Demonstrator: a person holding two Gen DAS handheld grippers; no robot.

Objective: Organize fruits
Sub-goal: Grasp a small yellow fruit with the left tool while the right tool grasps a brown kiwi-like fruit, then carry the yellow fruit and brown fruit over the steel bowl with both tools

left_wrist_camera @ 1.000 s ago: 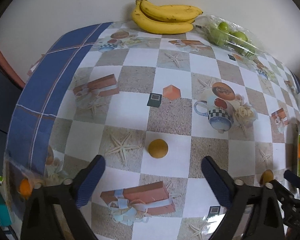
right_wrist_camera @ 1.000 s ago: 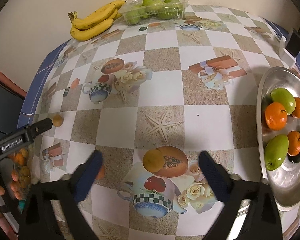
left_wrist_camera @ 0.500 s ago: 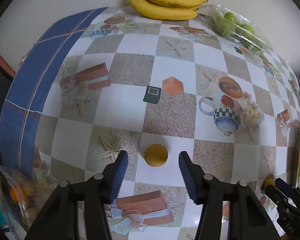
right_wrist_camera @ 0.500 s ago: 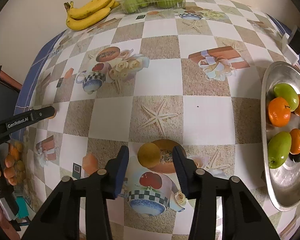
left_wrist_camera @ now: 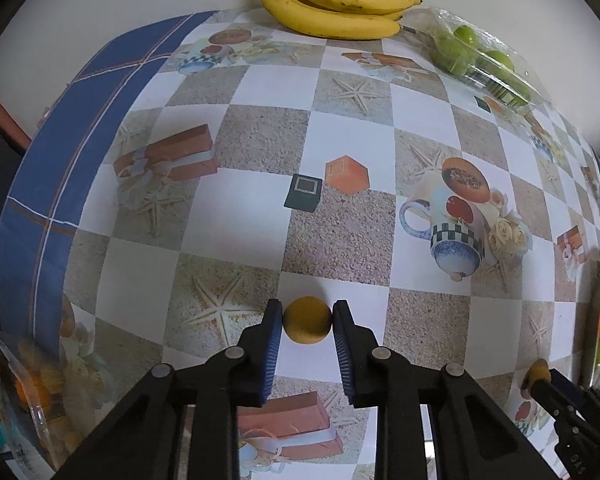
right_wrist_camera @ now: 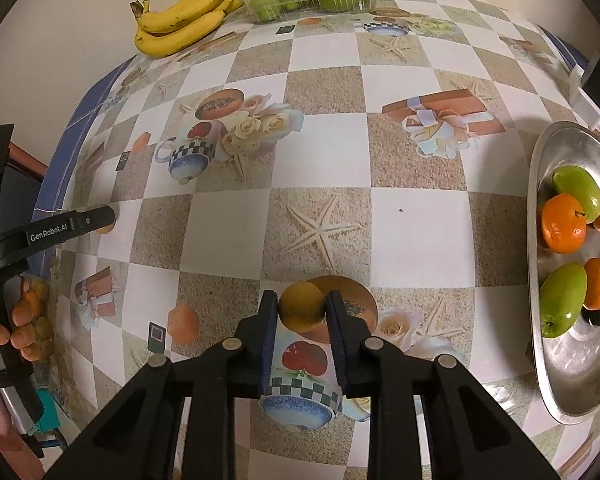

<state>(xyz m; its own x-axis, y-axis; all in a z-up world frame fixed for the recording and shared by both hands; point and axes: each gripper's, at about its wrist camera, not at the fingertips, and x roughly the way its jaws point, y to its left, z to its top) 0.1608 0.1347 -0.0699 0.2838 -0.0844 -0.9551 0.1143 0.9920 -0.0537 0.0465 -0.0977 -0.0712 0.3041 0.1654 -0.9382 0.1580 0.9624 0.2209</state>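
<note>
My left gripper [left_wrist_camera: 307, 322] is shut on a small round yellow-brown fruit [left_wrist_camera: 307, 320] that rests on the patterned tablecloth, with both blue pads pressed against its sides. In the right wrist view my right gripper [right_wrist_camera: 302, 310] is shut on a second small yellow-brown fruit [right_wrist_camera: 302, 307], which sits over a printed fruit picture on the cloth. A metal tray [right_wrist_camera: 556, 380] at the right holds green fruits [right_wrist_camera: 563, 306], oranges [right_wrist_camera: 563, 223] and dark small fruits. The right gripper and its fruit [left_wrist_camera: 537, 372] also show at the lower right of the left wrist view.
A bunch of bananas [left_wrist_camera: 336, 4] and a clear plastic box of green fruits [left_wrist_camera: 480, 60] lie at the table's far edge by the wall. A clear bag of small orange fruits [left_wrist_camera: 28, 384] hangs at the table's left edge. A person's hand [right_wrist_camera: 4, 328] holds the left gripper's handle.
Both grippers went from wide open to shut, each on its small yellow-brown fruit. The left gripper came down and closer to its fruit.
</note>
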